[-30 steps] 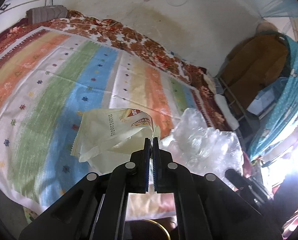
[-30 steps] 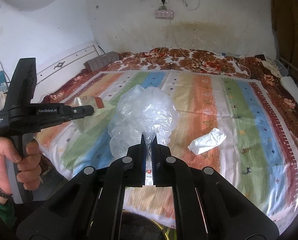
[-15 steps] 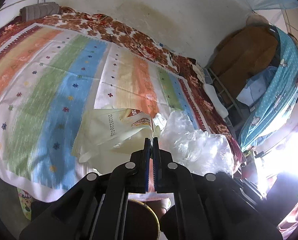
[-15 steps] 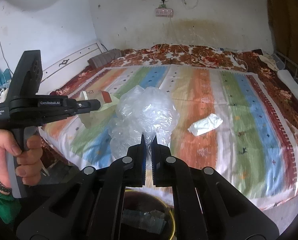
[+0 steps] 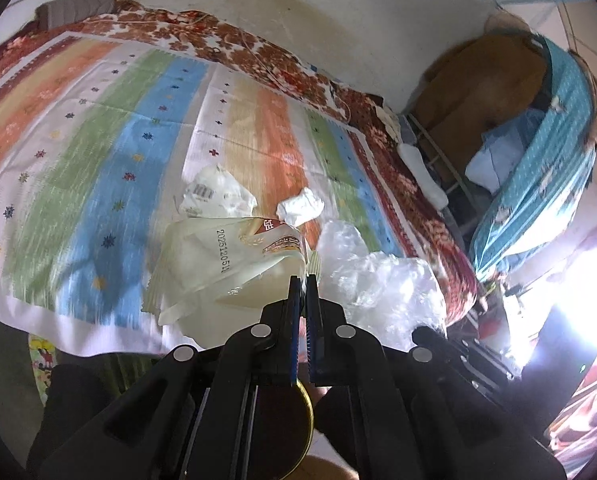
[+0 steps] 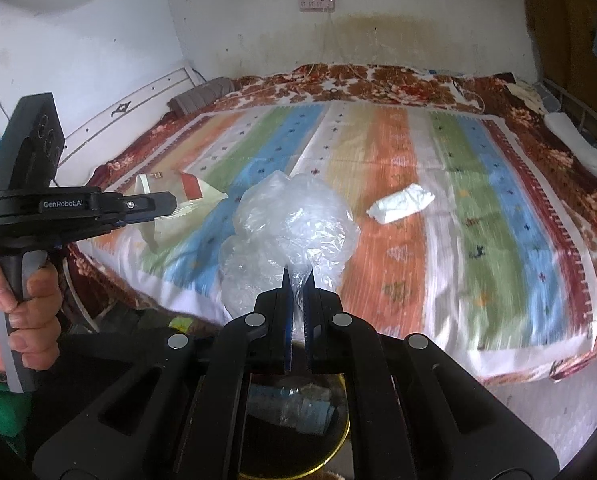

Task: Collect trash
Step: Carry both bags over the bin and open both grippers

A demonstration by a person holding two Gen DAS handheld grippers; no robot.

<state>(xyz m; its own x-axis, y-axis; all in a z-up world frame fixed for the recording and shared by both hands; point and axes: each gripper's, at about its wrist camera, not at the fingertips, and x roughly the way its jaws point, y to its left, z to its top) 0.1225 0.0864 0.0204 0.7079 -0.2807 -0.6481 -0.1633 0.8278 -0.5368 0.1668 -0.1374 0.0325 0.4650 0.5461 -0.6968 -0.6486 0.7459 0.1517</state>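
Directly beneath both claws sits the round bin [image 6: 298, 408] with a yellow rim, some clear wrapping already lying in it. The right gripper [image 6: 297, 276] is clenched on a bunched clear plastic bag [image 6: 294, 224] that billows up and ahead of its tips; the left gripper [image 5: 303, 280] is clamped on the corner of a cream food pouch [image 5: 226, 264], which hangs ahead and to its left. Each claw carries one piece of trash above the bin's mouth, so the step in hand looks like the drop. Next, each would need to part its jaws squarely over the opening, since both pieces are light and wide and could drift past the rim.

Just beyond the claws the edge of the striped bedspread [image 6: 498, 240] overhangs, leaving only a narrow gap above the bin. Farther ahead on the bed lie a crumpled white tissue [image 6: 401, 202] and a barcoded white wrapper [image 5: 216, 194], not yet collected, with open bedspread around them.
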